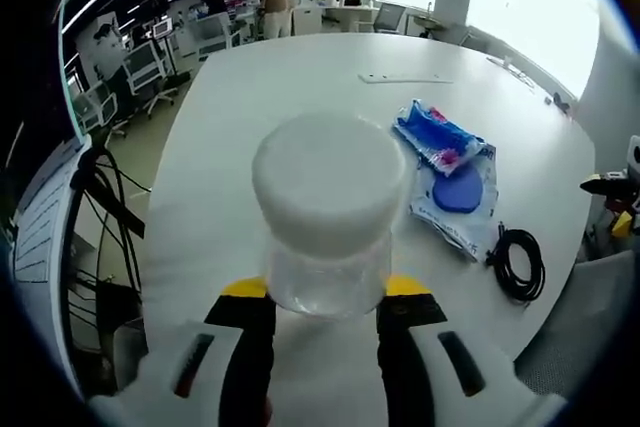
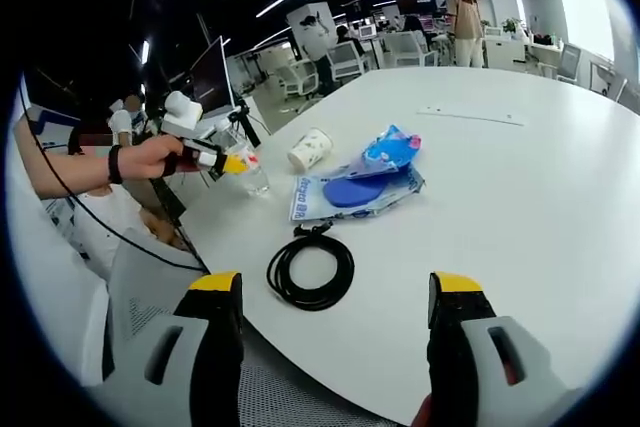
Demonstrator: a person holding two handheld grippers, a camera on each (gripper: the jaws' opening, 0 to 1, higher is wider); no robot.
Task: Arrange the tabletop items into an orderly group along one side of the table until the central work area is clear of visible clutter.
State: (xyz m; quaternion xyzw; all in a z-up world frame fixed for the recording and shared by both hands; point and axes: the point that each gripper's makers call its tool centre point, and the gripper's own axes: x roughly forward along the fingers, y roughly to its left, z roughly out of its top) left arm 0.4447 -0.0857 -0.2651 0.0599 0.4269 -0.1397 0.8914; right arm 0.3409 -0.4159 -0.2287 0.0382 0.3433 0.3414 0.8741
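Left gripper view: the left claw (image 1: 327, 312) is closed on a clear jar (image 1: 329, 212) with a white lid, both jaws pressing its lower sides. The jar is held above the white table (image 1: 250, 97), near its edge. Beyond it lie a blue pouch (image 1: 437, 134) and a flat packet (image 1: 462, 192) with a blue disc inside, the pouch overlapping the packet's top. A coiled black cable (image 1: 520, 264) sits just beside the packet, close to the table's edge. A thin strip (image 1: 405, 78) lies well apart, further in.

Right gripper view: the right claw (image 2: 335, 322) hangs open and empty over the near edge, jaws wide apart. The cable (image 2: 311, 271) lies just ahead of it, with the packet (image 2: 352, 192) and pouch (image 2: 391, 150) behind. A paper cup (image 2: 310, 149) lies on its side near the pouch. At the left, a hand holds the left claw (image 2: 240, 164) with the jar (image 2: 254, 177) at the table's edge.

Progress looks partial. Cable, packet, pouch and cup already sit loosely along one side, and the middle is mostly bare. Left to do, as I judge it: set the jar down with the group, stand the cup up, tidy the spacing, and bring the strip (image 2: 470, 116) over.
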